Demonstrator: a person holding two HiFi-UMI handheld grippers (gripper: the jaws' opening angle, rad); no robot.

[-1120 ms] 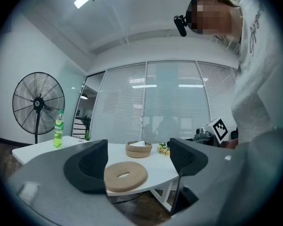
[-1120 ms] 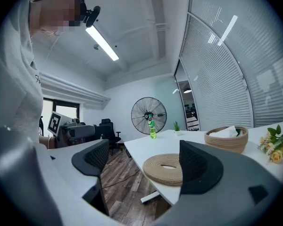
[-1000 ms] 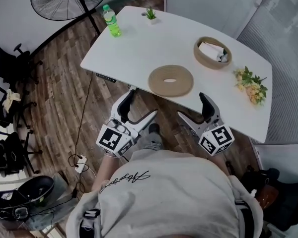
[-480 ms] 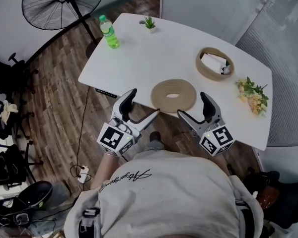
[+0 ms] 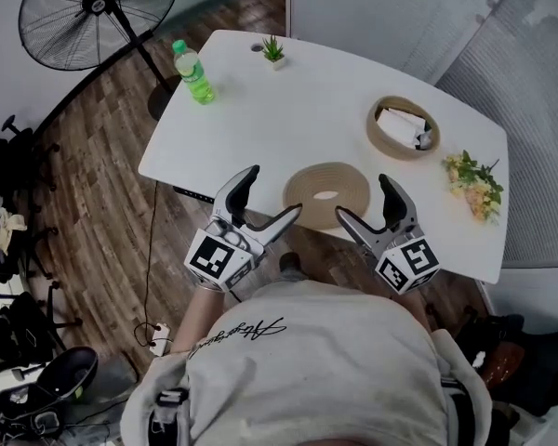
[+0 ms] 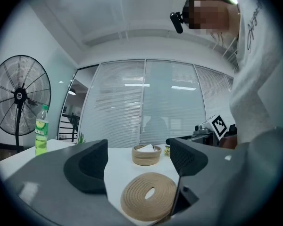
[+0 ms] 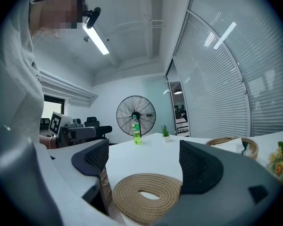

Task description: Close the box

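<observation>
The box (image 5: 373,134) you are to close is a round, low basket of coiled tan rope, open at the top. It stands on the white table (image 5: 260,119), beyond the rope disc (image 5: 349,186) and to its right, well apart from it. Something white and folded, like paper, lies inside the box, with a small grey thing beside it that is too small to make out.

The rope disc is flat, coiled from the same tan rope, with a slot in its middle. It lies at the table's near edge, right in front of you.

Your left claw (image 5: 272,193) hovers at the disc's near left and your right claw (image 5: 363,201) at its near right. Both stand wide open with nothing gripped; each gripper view shows the disc ahead between its jaws, untouched.

A green bottle (image 5: 193,72) stands far to the disc's left and beyond it, with a small potted plant (image 5: 272,51) further back. A bunch of flowers (image 5: 474,182) lies to the disc's right, near the box. All three sit off to the sides of the line from disc to box. A standing fan (image 5: 93,12) is on the wooden floor, far beyond the disc to its left.
</observation>
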